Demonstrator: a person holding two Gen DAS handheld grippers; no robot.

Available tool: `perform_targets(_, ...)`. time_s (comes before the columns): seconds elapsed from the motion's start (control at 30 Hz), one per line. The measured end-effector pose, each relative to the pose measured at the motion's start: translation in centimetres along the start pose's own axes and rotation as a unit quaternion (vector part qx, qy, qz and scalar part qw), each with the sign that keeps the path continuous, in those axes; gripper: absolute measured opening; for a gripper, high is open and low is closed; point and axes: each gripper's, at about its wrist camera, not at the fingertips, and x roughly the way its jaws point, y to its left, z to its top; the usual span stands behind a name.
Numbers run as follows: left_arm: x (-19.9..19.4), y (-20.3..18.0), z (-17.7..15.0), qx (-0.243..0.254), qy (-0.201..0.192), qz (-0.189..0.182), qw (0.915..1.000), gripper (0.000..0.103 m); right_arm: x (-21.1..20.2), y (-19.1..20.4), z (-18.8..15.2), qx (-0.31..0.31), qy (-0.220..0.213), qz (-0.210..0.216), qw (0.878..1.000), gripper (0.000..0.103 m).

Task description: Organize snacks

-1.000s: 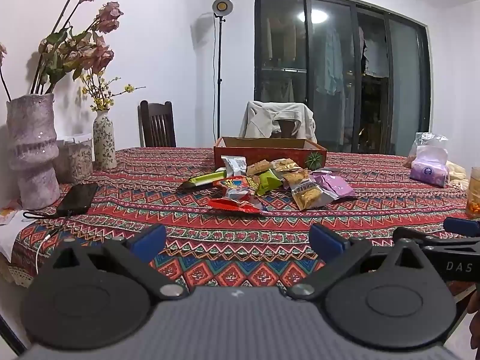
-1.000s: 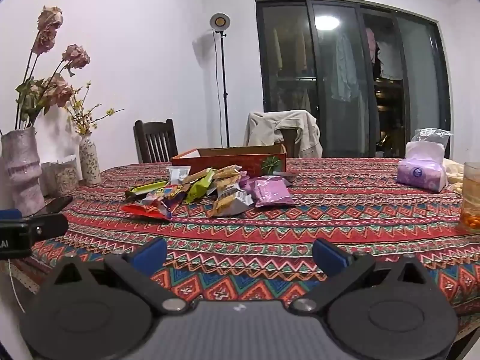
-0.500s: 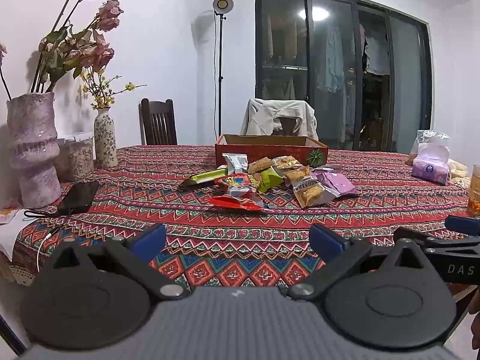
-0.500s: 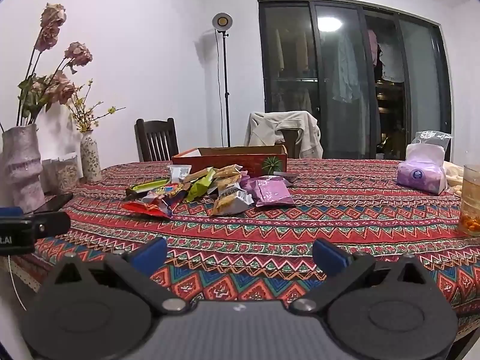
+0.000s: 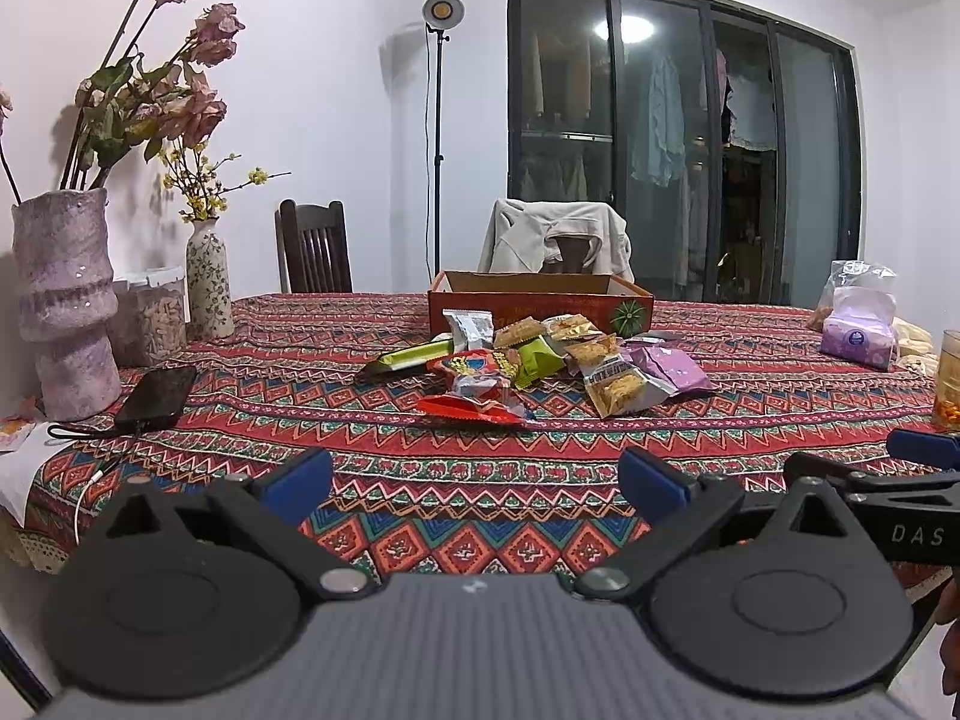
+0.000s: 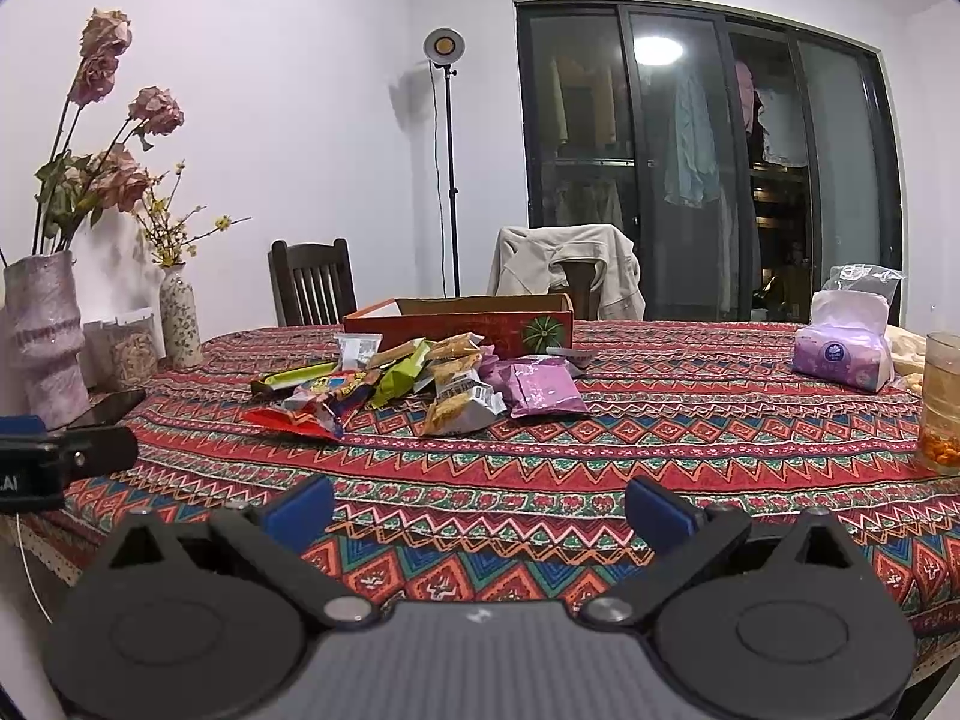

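Observation:
A heap of snack packets (image 5: pixel 528 366) (image 6: pixel 414 384) lies mid-table on the patterned cloth, with a red packet (image 5: pixel 468 408) nearest me, a green bar (image 5: pixel 408 355) at the left and a purple bag (image 6: pixel 540 387) at the right. Behind the heap stands an open red cardboard box (image 5: pixel 540 300) (image 6: pixel 462 321). My left gripper (image 5: pixel 477 483) hovers open near the front edge, well short of the packets, nothing between its fingers. My right gripper (image 6: pixel 477 510) is open and empty too, just to the right of the left one.
At the left stand a big purple vase (image 5: pixel 63 300), a small floral vase (image 5: pixel 207 285), a jar (image 5: pixel 153 315) and a black phone (image 5: pixel 156 390) with a cable. At the right are a tissue pack (image 6: pixel 840 339) and a glass of drink (image 6: pixel 942 402). Chairs stand behind the table.
Both grippers have risen and edged slightly forward toward the table; the packets and box have not moved. Both stay open.

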Motion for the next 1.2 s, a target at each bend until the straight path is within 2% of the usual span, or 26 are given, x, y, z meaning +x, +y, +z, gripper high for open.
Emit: perform_targets(1.2, -0.01, -0.31, -0.09, 0.006, 0.001, 0.001, 1.0, 0.103, -0.09, -0.03, 0.01, -0.002, 0.0, 0.001, 1.0, 0.103)
